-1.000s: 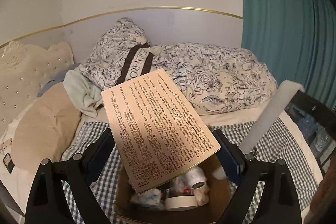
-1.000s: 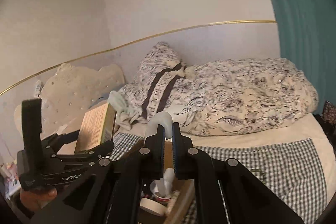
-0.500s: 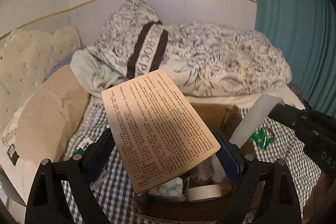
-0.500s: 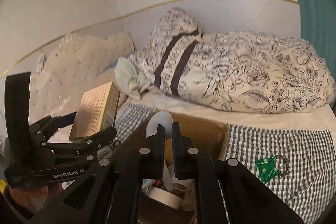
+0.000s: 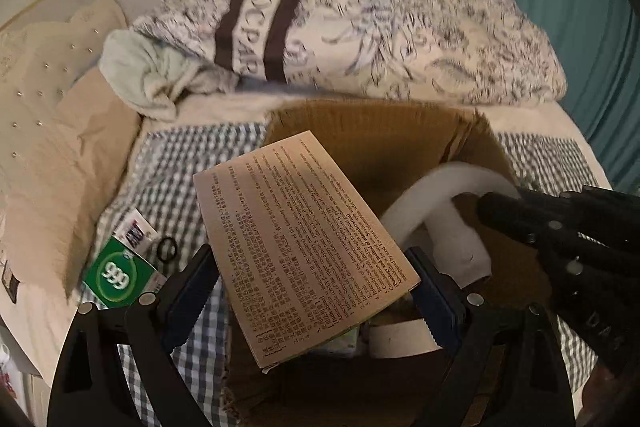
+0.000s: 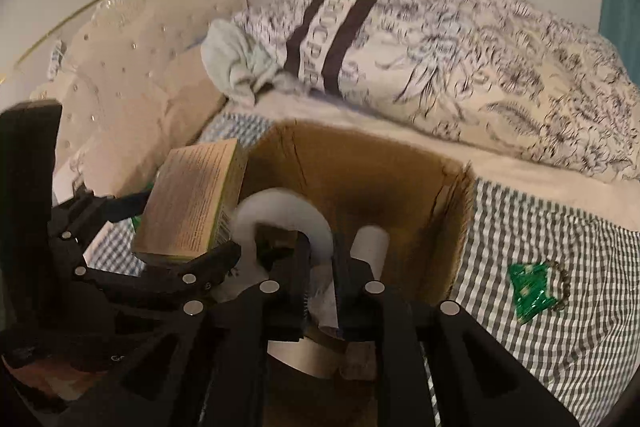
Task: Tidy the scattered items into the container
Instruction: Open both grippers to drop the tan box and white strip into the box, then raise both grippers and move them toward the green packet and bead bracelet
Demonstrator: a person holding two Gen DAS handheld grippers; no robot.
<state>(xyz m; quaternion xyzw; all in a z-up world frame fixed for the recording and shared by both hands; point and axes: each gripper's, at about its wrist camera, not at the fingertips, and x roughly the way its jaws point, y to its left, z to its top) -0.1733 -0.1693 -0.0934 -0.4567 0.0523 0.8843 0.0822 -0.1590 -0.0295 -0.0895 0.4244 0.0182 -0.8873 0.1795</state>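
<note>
Above the open cardboard box (image 5: 380, 131), my left gripper (image 5: 310, 259) is shut on a beige printed carton (image 5: 300, 243), held tilted over the near left corner. From the right, my right gripper (image 5: 504, 203) reaches into the box with a bent white foam tube (image 5: 432, 195). In the right wrist view the tube (image 6: 280, 207) arches up from between the jaws of the right gripper (image 6: 322, 255). Those jaws are opening, with the tube's end still pinched between them. The carton (image 6: 192, 199) and left gripper (image 6: 172, 231) sit at the left of the box (image 6: 360, 167).
Inside the box lie a tape roll (image 5: 400, 339) and a white cylinder (image 6: 370, 247). On the checked sheet are a green carton (image 5: 120, 275), a black ring (image 5: 166, 249), a small white packet (image 5: 136, 231) and a green foil packet (image 6: 532, 291). A floral duvet (image 5: 400, 39) is piled behind.
Both grippers have come down and tilted toward the box, which now fills the lower views. The foam tube has gone from above the box into it. The right jaws stand slightly wider.
</note>
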